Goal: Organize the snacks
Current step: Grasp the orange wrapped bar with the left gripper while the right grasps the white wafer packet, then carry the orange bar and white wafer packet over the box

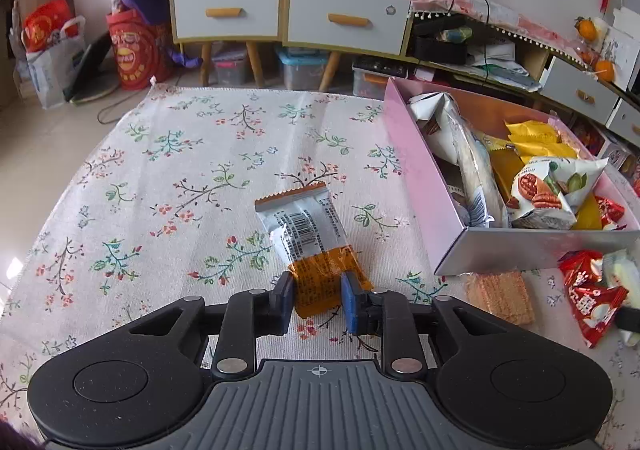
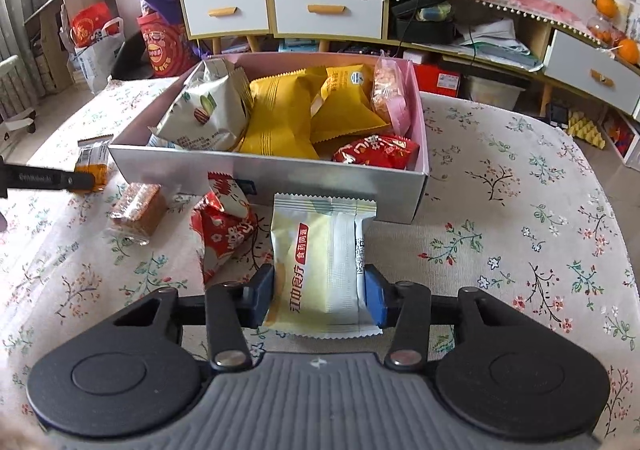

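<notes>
A pink box [image 1: 412, 174] holds several snack packs; it also shows in the right wrist view [image 2: 264, 170]. My left gripper [image 1: 318, 300] is shut on the near end of an orange-and-silver snack bar [image 1: 308, 238] that lies on the floral cloth left of the box. My right gripper [image 2: 320, 290] is shut on a pale yellow-and-white snack pack [image 2: 320, 262], held just in front of the box's near wall. A red pack [image 2: 222, 226] and a clear-wrapped biscuit pack [image 2: 136, 210] lie on the cloth near the box.
The table wears a floral cloth [image 1: 160, 178]. Behind it stand white-drawered cabinets [image 1: 280, 14], red bags [image 1: 136, 50] and floor clutter. In the left wrist view the red pack [image 1: 592, 298] and the biscuit pack [image 1: 500, 296] lie right of my gripper.
</notes>
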Available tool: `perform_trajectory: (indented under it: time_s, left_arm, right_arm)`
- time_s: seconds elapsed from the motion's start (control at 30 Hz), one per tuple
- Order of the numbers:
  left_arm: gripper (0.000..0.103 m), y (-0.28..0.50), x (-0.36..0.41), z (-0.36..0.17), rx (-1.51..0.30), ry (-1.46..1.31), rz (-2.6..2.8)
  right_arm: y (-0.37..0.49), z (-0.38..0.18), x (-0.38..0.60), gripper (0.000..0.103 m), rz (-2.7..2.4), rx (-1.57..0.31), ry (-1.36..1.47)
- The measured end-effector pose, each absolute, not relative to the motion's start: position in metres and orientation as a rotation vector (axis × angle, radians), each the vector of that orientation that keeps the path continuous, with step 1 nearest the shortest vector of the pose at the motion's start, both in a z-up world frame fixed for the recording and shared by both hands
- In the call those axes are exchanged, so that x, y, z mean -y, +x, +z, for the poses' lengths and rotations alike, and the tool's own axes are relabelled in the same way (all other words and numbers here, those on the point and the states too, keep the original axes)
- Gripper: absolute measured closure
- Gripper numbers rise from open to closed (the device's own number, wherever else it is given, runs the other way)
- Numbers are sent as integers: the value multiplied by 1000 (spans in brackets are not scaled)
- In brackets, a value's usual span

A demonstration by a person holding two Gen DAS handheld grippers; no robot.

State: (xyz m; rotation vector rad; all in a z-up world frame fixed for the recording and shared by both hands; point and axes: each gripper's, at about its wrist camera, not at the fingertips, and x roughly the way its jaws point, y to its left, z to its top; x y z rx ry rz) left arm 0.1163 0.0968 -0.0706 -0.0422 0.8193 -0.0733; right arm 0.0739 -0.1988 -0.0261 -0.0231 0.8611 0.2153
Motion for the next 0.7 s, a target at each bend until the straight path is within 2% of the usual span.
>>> perform_trajectory:
  time_s: [0.07, 0.17, 0.2, 0.27, 0.3, 0.57, 0.63, 0.7]
  left_arm:
    - [74, 115, -95, -71, -803, -32, -64]
    - [53, 115, -92, -71, -780, -22, -52]
    - [42, 115, -91, -71, -770, -19, -43]
    - [33, 117, -88, -71, -755, -14, -31]
    - [33, 118, -86, -72, -752, -14, -28]
    - [35, 136, -80, -79, -765, -16, 71]
    - [44, 136, -81, -78, -757, -23, 80]
    - [62, 134, -84, -77, -753, -25, 90]
  right_arm:
    - [72, -24, 199, 60, 213, -859, -17]
    - [71, -24, 197, 60, 215, -860, -24]
    - [70, -25, 197, 60, 216, -860, -27]
    - [71, -26, 197, 59, 217, -865, -26]
    - [71, -27, 197, 59, 216, -870, -26]
    - [71, -31, 200, 59, 201, -884, -31]
    - [70, -31, 203, 59, 197, -884, -32]
    - [70, -31, 205, 59, 193, -883, -28]
